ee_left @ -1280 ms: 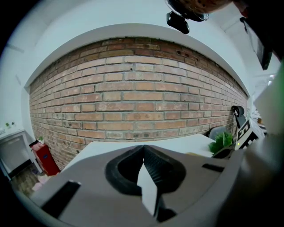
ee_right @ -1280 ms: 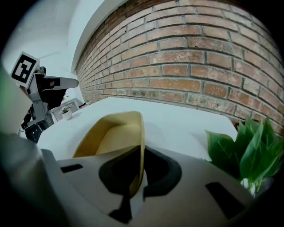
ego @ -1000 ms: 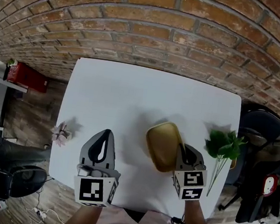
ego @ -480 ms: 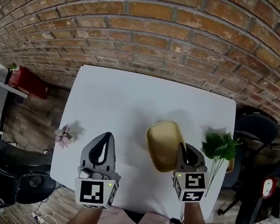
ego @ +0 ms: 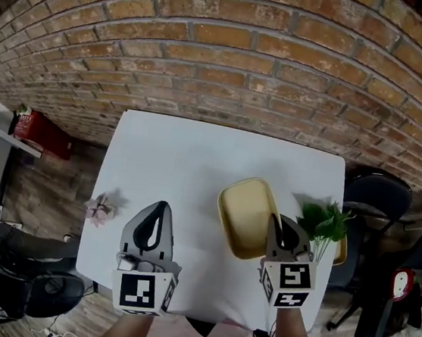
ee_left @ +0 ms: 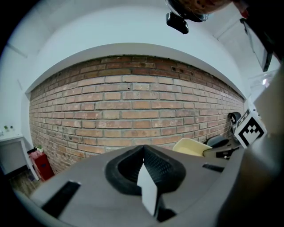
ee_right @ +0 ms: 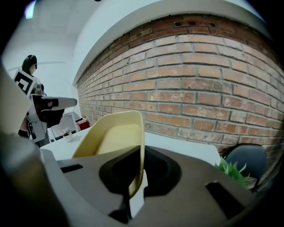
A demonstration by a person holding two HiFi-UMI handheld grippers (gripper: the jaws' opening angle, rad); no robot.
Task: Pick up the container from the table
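Because the right gripper (ego: 274, 227) clamps its jaws on only the thin rim of the yellow container (ego: 247, 216), at five o'clock over the surface (ego: 174, 159), it may pivot and slip; the left gripper (ego: 158, 209) has its jaws closed, empty.

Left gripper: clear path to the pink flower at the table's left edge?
Probably yes: the left gripper is empty, jaws shut, beside the pink flower with only table surface between them. Jaws must open first.

Head view overhead, gripper views facing shared brick wall (ego: 224, 59)
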